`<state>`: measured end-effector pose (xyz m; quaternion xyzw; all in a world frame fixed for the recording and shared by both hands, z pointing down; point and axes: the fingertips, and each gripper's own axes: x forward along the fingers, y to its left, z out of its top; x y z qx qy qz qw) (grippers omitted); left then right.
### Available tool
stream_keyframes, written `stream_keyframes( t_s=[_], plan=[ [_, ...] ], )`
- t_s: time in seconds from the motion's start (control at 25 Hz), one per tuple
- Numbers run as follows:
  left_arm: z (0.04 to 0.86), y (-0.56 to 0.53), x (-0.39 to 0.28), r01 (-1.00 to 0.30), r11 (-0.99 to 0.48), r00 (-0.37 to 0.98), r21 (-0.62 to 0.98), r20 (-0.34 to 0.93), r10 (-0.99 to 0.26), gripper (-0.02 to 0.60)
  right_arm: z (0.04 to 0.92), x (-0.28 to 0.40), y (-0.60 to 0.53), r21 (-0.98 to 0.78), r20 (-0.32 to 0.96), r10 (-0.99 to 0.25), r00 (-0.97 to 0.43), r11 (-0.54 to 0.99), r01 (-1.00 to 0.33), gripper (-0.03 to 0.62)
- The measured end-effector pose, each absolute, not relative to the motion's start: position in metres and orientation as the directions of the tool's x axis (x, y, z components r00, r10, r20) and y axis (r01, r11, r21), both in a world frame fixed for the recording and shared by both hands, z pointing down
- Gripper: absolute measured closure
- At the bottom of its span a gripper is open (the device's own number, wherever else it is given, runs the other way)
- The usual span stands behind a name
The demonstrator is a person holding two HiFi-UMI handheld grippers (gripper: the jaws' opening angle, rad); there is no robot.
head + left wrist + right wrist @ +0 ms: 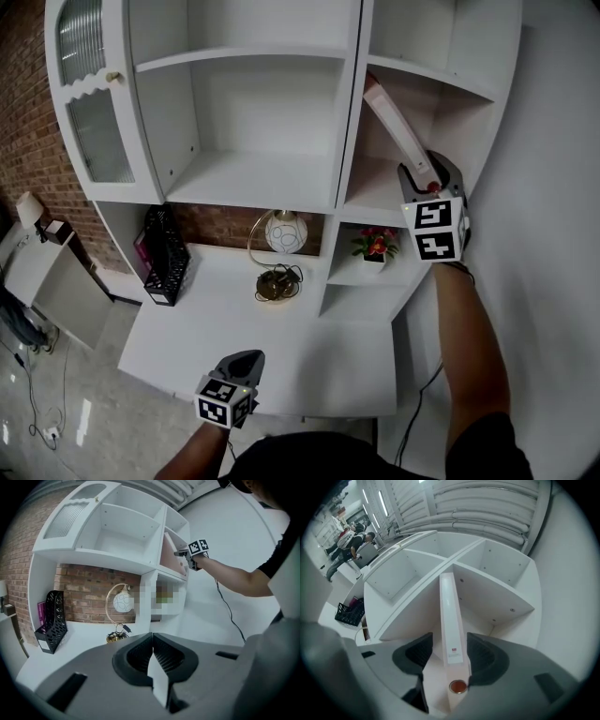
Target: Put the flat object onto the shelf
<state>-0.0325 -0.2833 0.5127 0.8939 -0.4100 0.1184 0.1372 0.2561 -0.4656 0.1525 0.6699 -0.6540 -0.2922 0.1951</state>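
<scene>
The flat object is a slim white binder point(389, 127) standing tilted in the right-hand compartment of the white shelf unit point(253, 178), its top leaning left against the divider. My right gripper point(417, 173) is at its lower end. In the right gripper view the binder's spine point(450, 620) runs between the jaws of that gripper point(449, 648), which stand wide apart, with a gap showing at the left pad; the gripper is open. My left gripper point(242, 361) hovers low over the desk's front edge. Its jaws point(152, 641) are shut with nothing between them.
On the white desk point(309, 361) stand a black mesh file rack point(167, 255) at the left and a globe lamp on a brass base point(281, 234) in the middle. A small flower pot point(375, 246) sits in the lower right cubby. A glass cabinet door point(94, 103) hangs at the upper left.
</scene>
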Motion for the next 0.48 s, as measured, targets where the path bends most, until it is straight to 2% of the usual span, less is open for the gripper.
stream_keyframes(
  t_s=[0.48],
  plan=[
    [0.515, -0.277, -0.006, -0.714, -0.687, 0.686, 0.137, 0.338, -0.645, 0.576, 0.197, 0.238, -0.405, 0.510, -0.061, -0.986, -0.155, 0.102, -0.854, 0.367]
  ],
)
